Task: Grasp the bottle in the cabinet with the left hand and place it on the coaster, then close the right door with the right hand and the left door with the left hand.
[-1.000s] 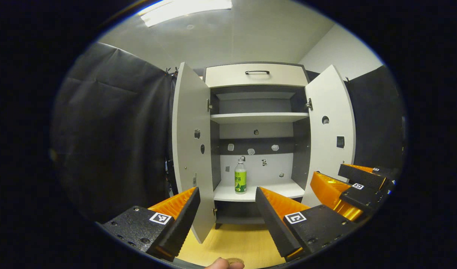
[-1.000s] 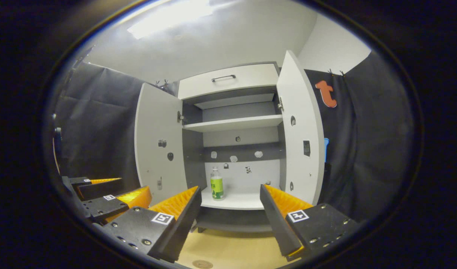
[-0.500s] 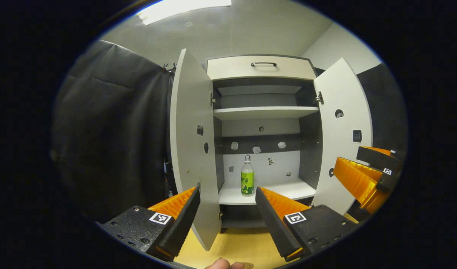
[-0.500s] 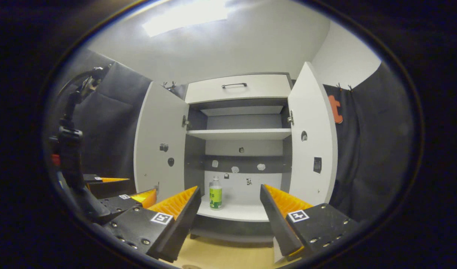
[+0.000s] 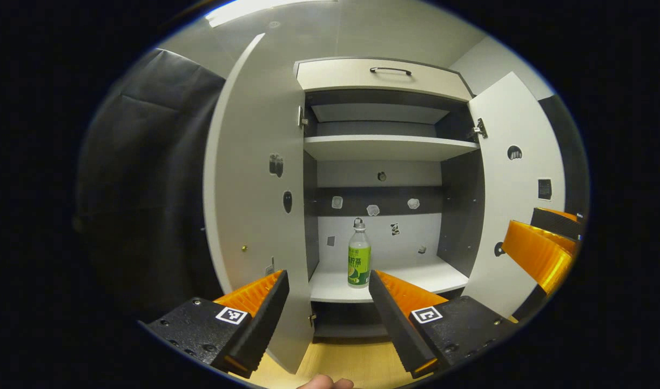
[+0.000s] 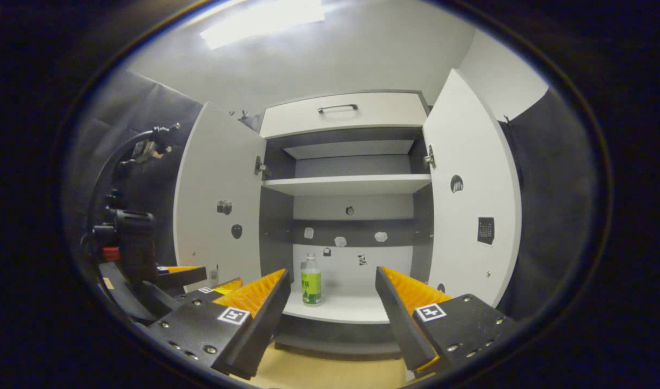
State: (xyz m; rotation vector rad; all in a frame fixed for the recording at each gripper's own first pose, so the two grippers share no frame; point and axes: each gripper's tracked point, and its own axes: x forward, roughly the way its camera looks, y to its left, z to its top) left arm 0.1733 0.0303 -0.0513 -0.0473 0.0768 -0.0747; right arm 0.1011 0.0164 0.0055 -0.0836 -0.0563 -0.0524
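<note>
Your left gripper (image 5: 329, 292) has closed in on cabinet (image 5: 381, 81); fingers apart, empty; clear plastic bottle (image 5: 358, 256) w/ green label stands ahead; right gripper (image 6: 331, 292) also apart

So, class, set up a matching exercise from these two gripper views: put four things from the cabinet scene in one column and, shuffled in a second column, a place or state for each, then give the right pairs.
Things:
1. bottle
2. left door
3. drawer
4. left gripper

Places or states:
A. closed, at the top of the cabinet
B. open, empty, short of the shelf
C. upright on the lowest shelf
D. swung wide open

Pairs: 1-C, 2-D, 3-A, 4-B
</note>
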